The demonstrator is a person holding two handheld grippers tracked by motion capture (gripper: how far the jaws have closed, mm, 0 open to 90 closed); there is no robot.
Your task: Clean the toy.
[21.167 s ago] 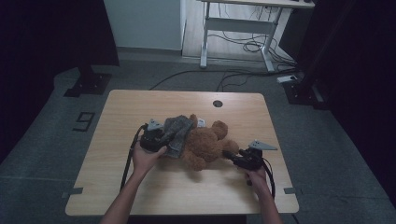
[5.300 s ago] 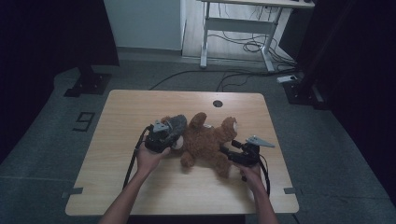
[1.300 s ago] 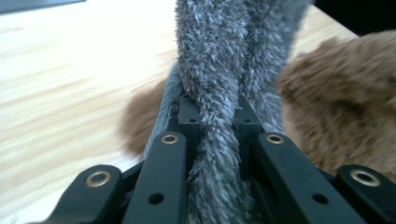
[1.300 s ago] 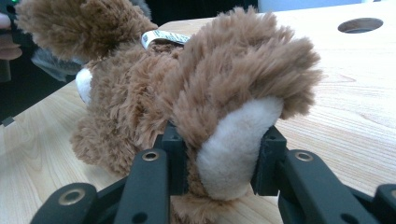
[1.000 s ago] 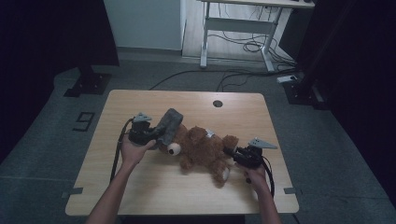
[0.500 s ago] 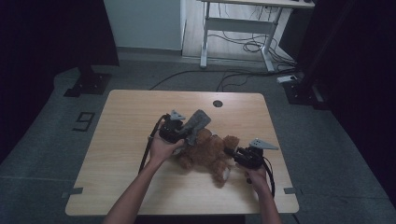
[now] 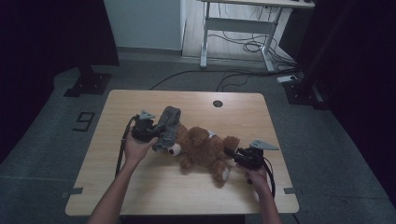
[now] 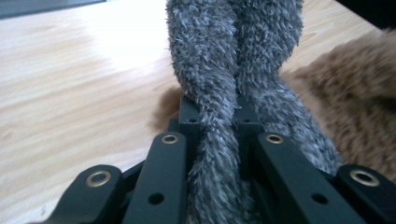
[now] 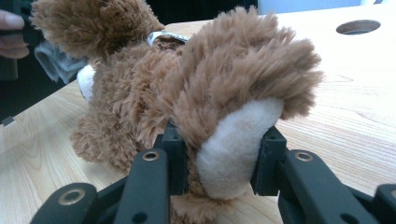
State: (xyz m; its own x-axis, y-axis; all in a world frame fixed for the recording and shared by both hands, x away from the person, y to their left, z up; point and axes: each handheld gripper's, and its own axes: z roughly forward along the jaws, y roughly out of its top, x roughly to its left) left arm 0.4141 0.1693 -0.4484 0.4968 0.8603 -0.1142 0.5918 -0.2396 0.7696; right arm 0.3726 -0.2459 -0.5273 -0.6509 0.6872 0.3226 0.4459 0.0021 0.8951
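Note:
A brown teddy bear lies on its side on the wooden table, head to the left. A grey fuzzy cloth hangs over the bear's head. My left gripper is shut on that grey cloth, which runs up between the jaws. My right gripper is shut on the bear's foot with the cream sole; the bear's body stretches away from it.
A round cable hole sits in the table near the far edge. Beyond the table stand a white desk frame and loose cables on the floor. A stand's black base is at far left.
My left gripper swung right over the bear with the grey cloth, then came back left and lower beside the bear's head. The right gripper has stayed on the foot.

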